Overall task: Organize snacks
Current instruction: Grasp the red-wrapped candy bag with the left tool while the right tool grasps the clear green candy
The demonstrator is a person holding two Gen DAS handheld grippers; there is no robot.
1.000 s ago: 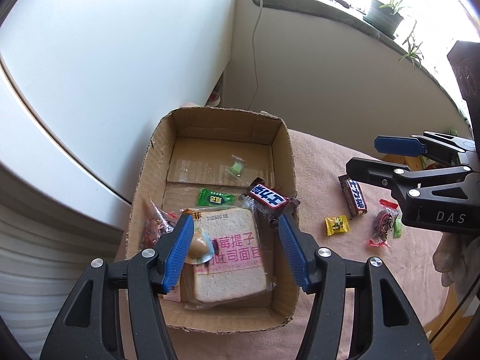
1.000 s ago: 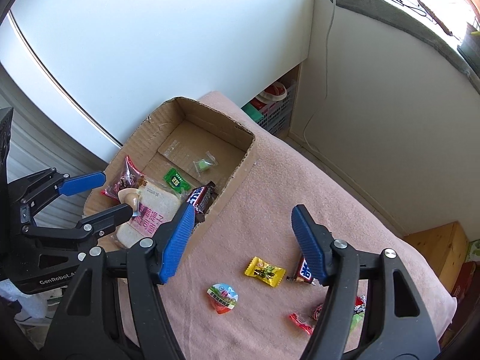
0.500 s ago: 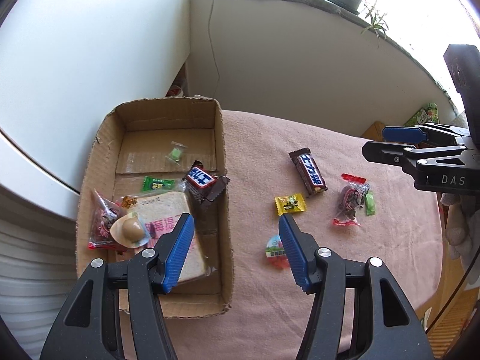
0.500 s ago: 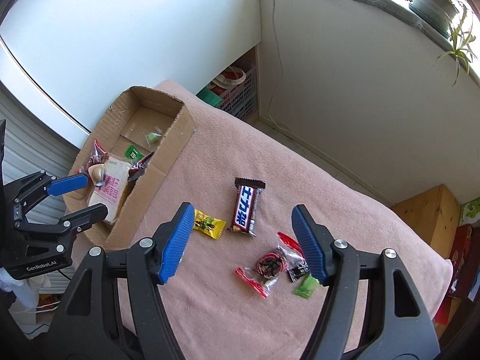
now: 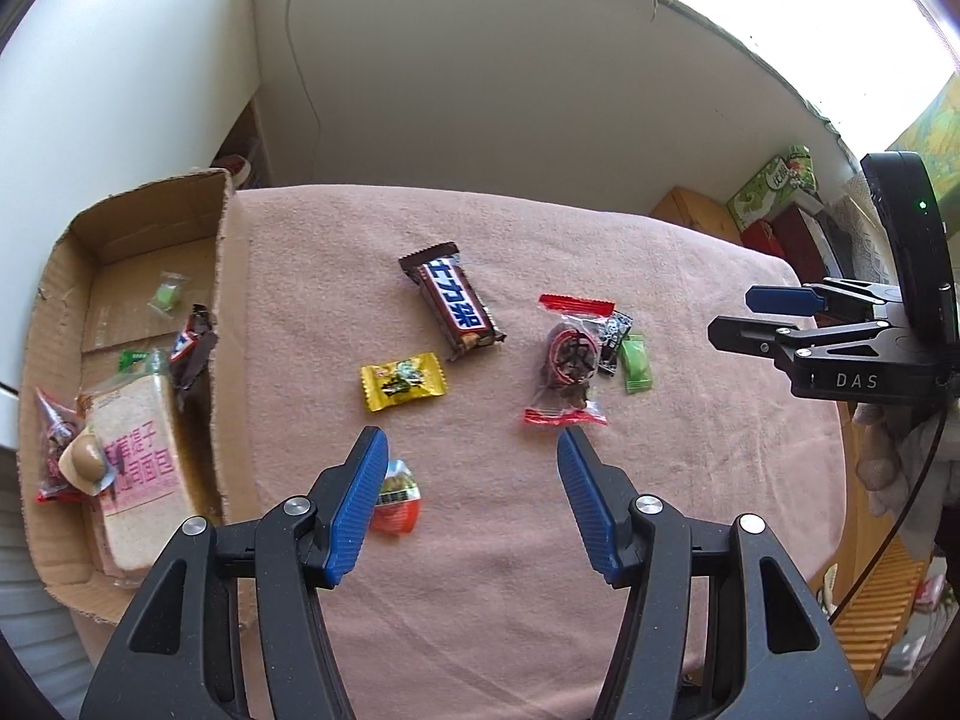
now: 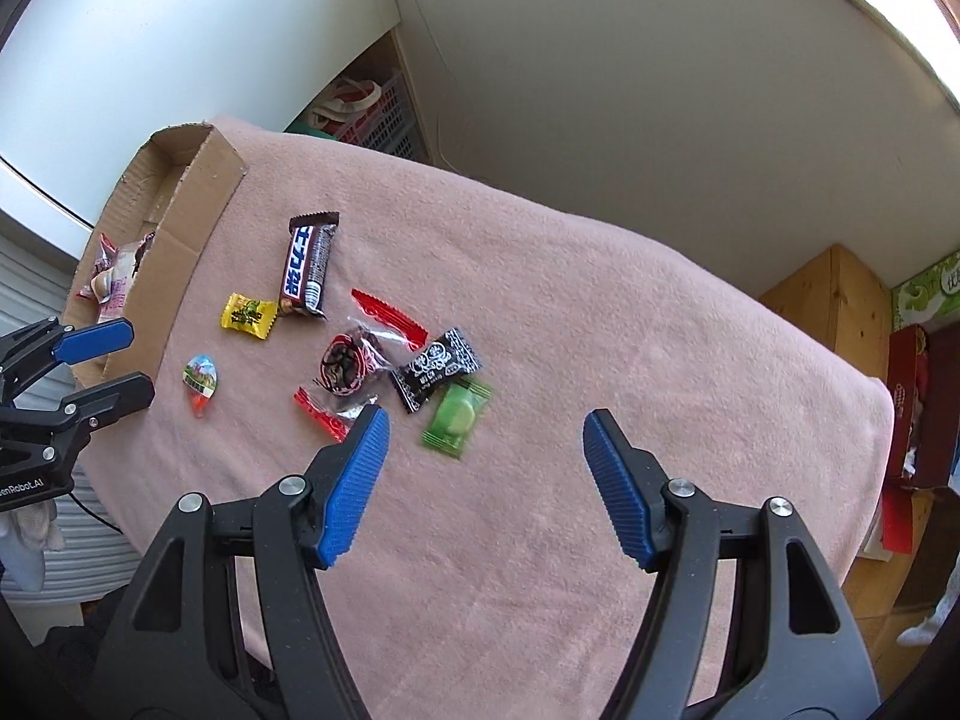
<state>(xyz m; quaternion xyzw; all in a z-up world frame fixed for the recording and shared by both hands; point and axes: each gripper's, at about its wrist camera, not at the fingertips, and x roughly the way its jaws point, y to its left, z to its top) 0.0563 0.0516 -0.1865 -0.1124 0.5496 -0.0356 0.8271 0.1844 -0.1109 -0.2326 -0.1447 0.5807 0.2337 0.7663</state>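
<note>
Loose snacks lie on the pink blanket: a brown chocolate bar, a yellow candy, a red-ended clear packet, a black packet, a green candy and a small egg-shaped sweet. The cardboard box at the left holds wrapped bread, another chocolate bar and small sweets. My left gripper hangs open and empty above the blanket, near the egg sweet. My right gripper is open and empty, just right of the green candy.
The blanket's edge drops off at the right, with a wooden crate and boxes beyond. A white wall and a cable stand behind. A pink basket sits on the floor by the box.
Both grippers swept right, away from the cardboard box and out over the loose snacks on the blanket. Their jaws kept the same width and stayed empty.
</note>
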